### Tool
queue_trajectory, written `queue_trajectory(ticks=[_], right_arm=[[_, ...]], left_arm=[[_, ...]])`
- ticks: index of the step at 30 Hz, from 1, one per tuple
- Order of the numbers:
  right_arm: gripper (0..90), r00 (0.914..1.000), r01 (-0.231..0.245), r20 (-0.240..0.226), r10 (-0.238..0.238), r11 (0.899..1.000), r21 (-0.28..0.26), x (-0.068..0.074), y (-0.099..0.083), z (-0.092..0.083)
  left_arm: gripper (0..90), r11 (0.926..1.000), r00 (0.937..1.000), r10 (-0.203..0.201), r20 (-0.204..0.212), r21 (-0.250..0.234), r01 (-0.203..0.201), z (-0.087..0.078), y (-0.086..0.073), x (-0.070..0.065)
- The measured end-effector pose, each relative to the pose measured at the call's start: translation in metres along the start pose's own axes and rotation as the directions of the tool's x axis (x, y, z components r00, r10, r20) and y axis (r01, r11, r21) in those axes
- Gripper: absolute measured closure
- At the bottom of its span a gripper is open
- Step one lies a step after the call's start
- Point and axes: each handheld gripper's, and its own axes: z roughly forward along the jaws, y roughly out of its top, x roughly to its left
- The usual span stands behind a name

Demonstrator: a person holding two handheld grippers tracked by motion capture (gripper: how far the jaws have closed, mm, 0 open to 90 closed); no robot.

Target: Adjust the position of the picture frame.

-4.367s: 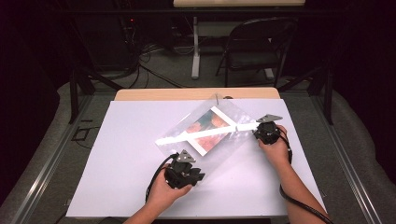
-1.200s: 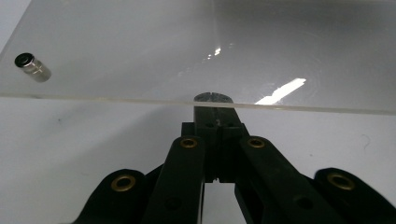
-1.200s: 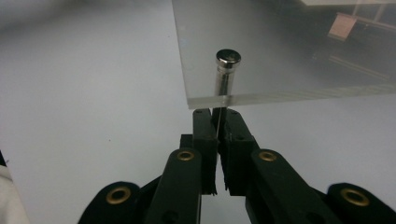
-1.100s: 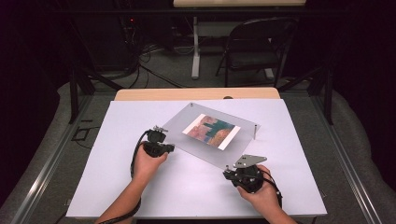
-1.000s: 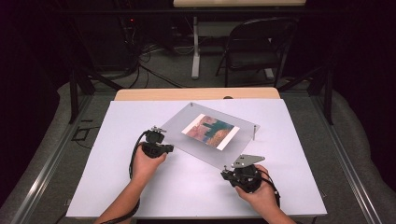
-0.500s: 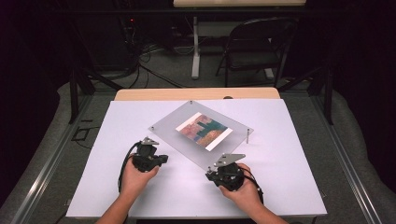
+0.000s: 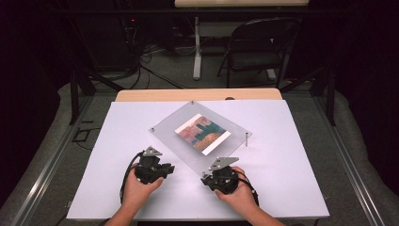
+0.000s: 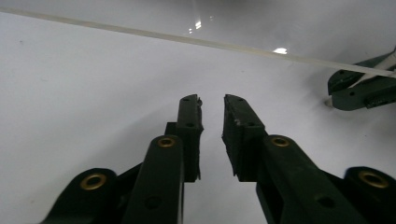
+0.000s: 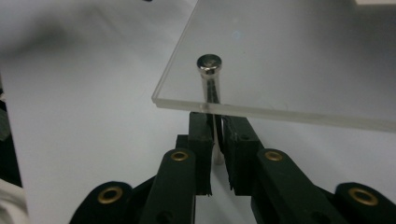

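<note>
Left gripper [image 8: 212, 105] jaws, just opening, stand apart over bare table [image 7: 291, 141]; right gripper [image 9: 218, 122], loosening, brackets the acrylic frame's [image 9: 299, 70] corner post [image 9: 209, 81].

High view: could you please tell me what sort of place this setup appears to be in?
Probably a lab or recording studio: a white-topped table fenced by black curtains, cables on the carpet, and a folding chair behind.

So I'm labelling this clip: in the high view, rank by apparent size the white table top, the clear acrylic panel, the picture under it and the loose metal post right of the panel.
Largest to smallest:
1. white table top
2. clear acrylic panel
3. picture
4. loose metal post
None look alike; the order is plain.
</note>
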Motion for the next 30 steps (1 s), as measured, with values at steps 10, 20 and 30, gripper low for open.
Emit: queue_trajectory(ticks=[10,20,30], right_arm=[[63.1,0.9996,0.023,0.017,-0.023,0.999,-0.039,-0.007,-0.010,-0.036],[55.8,0.9923,0.001,0.124,0.011,0.996,-0.089,-0.030,-0.022,-0.068],[54.3,0.9846,-0.030,0.167,0.052,0.990,-0.135,-0.042,-0.025,-0.079]], left_arm=[[55.2,0.9989,0.9963,0.048,0.071,-0.005,-0.047,0.007,-0.008,-0.021],[50.0,0.9960,0.9883,0.087,0.125,0.007,-0.089,0.019,-0.007,-0.042],[61.4,0.9870,0.9725,0.156,0.173,0.011,-0.160,0.038,0.003,-0.072]])
